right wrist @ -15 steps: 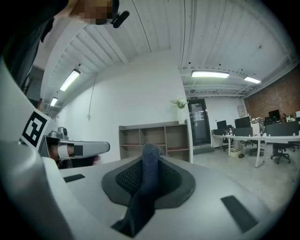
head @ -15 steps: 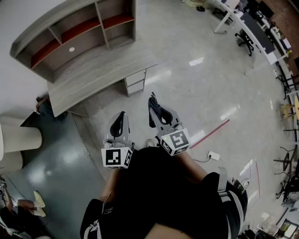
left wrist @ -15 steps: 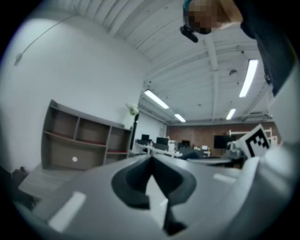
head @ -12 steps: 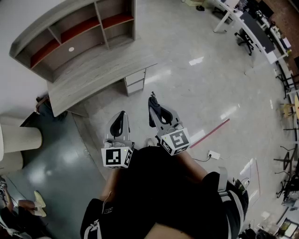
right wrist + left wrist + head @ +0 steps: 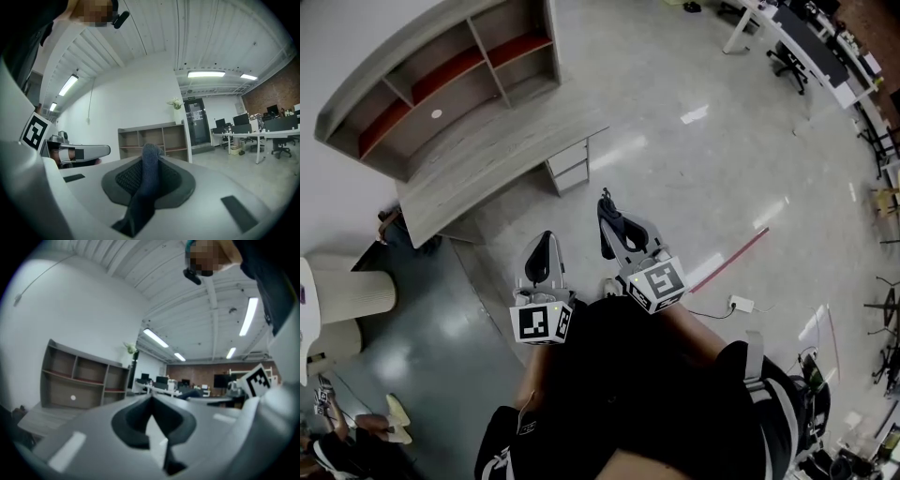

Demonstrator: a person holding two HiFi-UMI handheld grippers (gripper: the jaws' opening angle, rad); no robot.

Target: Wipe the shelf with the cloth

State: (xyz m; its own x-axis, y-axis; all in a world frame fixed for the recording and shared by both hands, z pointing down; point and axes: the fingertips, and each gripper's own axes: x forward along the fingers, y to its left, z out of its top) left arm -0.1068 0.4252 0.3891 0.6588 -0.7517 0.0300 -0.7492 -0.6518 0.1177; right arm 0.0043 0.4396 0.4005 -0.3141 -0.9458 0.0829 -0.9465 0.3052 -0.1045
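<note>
A person in black clothing [image 5: 628,403] stands on an open, pale polished floor [image 5: 694,178] with a gripper in each hand, both pointing towards the shelf [image 5: 441,80], which stands against the white wall well apart from them. The right gripper [image 5: 606,201] is clamped on a dark blue cloth [image 5: 609,225]. In the right gripper view the cloth [image 5: 144,187] fills the gap between the jaws and sticks up past their tips. The left gripper [image 5: 546,236] has its jaws closed tip to tip with nothing between them, as the left gripper view confirms [image 5: 151,398].

The shelf is a grey wooden unit with open compartments and reddish boards. A long grey desk [image 5: 492,145] runs along its front, with a small drawer unit [image 5: 570,165] under its near end. The desk's edge lies between the person and the shelf. The floor between the grippers and the desk is bare.

To the person's left the floor changes to a darker grey patch [image 5: 431,328], beside a pale ribbed column [image 5: 352,292]. To the right, a red strip [image 5: 729,264] and a white power strip [image 5: 741,304] lie on the floor near the person. Office tables [image 5: 811,42] and a chair [image 5: 789,64] line the far right side.
</note>
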